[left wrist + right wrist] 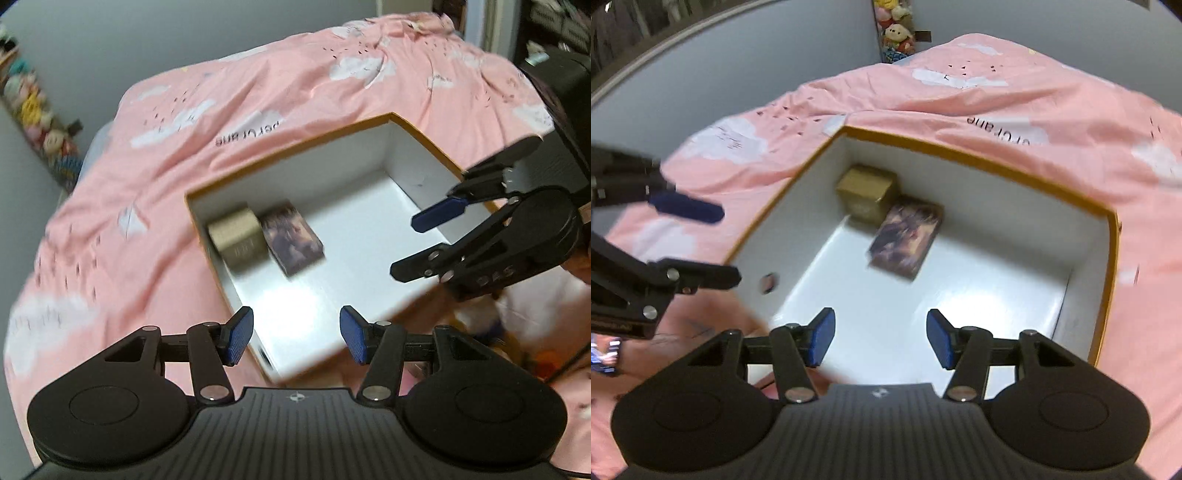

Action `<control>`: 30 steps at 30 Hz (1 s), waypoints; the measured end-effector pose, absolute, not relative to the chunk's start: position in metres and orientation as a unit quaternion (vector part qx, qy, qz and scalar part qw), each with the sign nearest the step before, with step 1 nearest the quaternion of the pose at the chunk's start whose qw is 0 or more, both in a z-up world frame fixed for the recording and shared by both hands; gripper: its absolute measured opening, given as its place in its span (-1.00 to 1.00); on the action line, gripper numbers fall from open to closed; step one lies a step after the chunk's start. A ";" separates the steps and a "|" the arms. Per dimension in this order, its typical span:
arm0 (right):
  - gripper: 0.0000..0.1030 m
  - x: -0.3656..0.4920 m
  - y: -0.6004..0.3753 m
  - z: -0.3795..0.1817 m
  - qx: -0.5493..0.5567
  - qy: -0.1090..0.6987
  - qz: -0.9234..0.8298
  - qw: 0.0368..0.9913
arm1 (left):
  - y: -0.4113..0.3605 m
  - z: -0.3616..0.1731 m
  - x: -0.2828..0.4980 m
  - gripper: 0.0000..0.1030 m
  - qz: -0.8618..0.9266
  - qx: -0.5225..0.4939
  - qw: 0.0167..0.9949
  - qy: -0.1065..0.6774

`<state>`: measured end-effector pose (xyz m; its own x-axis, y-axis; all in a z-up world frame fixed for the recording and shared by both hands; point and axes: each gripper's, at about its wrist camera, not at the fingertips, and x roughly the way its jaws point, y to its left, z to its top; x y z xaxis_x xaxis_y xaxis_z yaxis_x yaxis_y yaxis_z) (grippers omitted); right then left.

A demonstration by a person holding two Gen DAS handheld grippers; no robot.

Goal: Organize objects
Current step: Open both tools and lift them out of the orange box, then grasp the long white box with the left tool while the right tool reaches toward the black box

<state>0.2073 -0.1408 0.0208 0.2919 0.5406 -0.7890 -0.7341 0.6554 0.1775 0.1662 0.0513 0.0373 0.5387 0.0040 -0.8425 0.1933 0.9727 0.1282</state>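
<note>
A white box with an orange rim (295, 147) (979, 158) lies open on the pink bedspread. Inside, in one corner, a small gold box (238, 236) (868, 188) stands next to a flat purple picture box (293, 240) (905, 236). My left gripper (296, 334) is open and empty above the box's near edge. It also shows in the right wrist view (713, 243) at the left. My right gripper (881, 339) is open and empty above the box floor. It also shows in the left wrist view (410, 243) over the box's right side.
The pink bedspread with white clouds (147, 184) (1034, 110) covers the bed all around the box. Plush toys (895, 33) (33, 110) hang by the grey wall. A phone-like screen (604, 354) lies at the left edge. Blurred items (517, 332) lie right of the box.
</note>
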 end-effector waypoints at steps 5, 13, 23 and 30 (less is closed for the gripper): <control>0.11 0.146 -0.147 0.000 -0.063 0.446 0.390 0.803 | 0.069 0.022 0.132 0.27 -0.011 0.034 0.862 0.506; 0.31 0.106 -0.170 -0.032 -0.005 0.486 0.359 0.796 | 0.088 -0.024 0.101 0.43 0.033 -0.065 0.830 0.553; 0.38 0.101 -0.178 -0.056 0.011 0.524 0.334 0.784 | 0.089 -0.064 0.119 0.48 0.064 -0.066 0.805 0.586; 0.44 0.102 -0.168 -0.060 -0.008 0.525 0.334 0.783 | 0.089 -0.074 0.123 0.46 0.062 -0.069 0.799 0.594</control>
<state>0.1018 -0.1683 -0.0599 0.2266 0.5144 -0.8270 -0.5314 0.7769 0.3377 0.1231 0.0890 -0.0744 0.2872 0.0166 -0.9577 -0.1814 0.9827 -0.0373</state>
